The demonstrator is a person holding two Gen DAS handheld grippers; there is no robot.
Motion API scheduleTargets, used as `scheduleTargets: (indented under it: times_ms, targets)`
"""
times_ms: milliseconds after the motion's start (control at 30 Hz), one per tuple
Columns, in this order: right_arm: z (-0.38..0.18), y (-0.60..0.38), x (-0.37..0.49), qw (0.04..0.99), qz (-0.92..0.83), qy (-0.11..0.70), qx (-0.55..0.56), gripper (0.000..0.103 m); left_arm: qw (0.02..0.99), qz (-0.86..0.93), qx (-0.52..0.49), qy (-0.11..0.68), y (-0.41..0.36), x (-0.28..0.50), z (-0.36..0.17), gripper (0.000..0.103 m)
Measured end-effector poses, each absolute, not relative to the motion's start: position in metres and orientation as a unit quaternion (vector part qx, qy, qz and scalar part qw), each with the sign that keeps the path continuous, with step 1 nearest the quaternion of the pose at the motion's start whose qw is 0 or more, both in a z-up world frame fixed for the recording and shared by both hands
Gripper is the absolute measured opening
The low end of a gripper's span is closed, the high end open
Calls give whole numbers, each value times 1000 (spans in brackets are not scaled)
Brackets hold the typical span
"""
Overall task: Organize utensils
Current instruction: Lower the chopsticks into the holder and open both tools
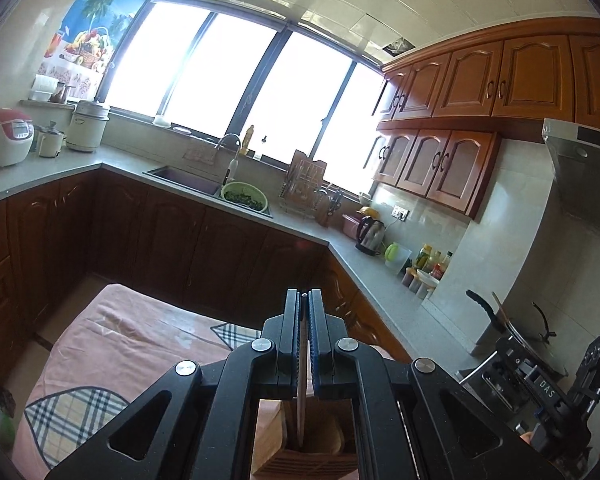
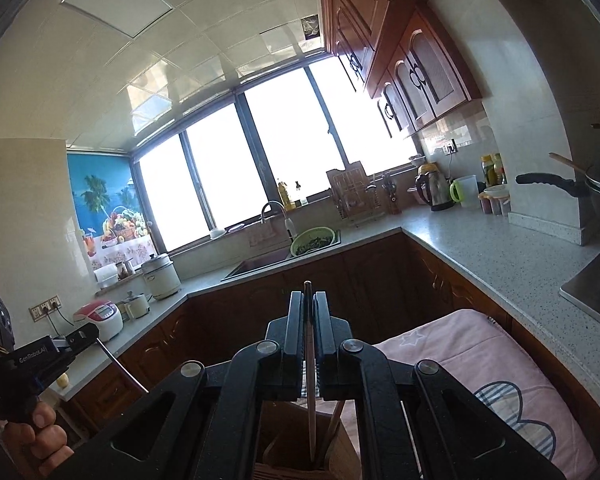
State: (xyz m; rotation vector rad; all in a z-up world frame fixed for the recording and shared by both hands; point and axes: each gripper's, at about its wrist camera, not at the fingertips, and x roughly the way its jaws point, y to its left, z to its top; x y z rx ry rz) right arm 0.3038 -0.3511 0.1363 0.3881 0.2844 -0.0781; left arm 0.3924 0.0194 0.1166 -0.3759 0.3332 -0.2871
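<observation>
Two tongs, left (image 1: pixel 304 300) and right (image 2: pixel 308 300), each pinching one chopstick (image 1: pixel 301 380) (image 2: pixel 310 392) above wooden holder (image 1: pixel 308 460).

Holder (image 1: pixel 300 460) slatted wood, matt; chopsticks (image 2: pixel 310 392) pale wood; tongs (image 1: pixel 304 300) matt black plastic, metal rivets; far tabletop (image 2: pixel 500 248) speckled stone, smooth.

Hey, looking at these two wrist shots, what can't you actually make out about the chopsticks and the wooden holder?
- Wooden holder: cut off by the bottom edge and flanked by the gripper linkage in both views; its full shape is hidden.
- Chopstick in the left gripper: its lower end disappears into the holder.
- Chopstick in the right gripper: same; the tip is unseen.
- How many utensils are in the holder: interior too dark.
</observation>
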Motion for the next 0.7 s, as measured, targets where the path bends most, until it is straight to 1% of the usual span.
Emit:
scheduleTargets:
  times_ms: [333,533,700]
  targets:
    - [77,-345,322,962,-56,173,203,4,949,-129,-205,201,-7,443,56,2]
    - [49,-344,332,952,-55,206,221,4,946,-132,-192,225,-22,464,45,3]
    - [47,-344,333,950,-53,212,222,4,945,-139,-176,237,-30,474,46,3]
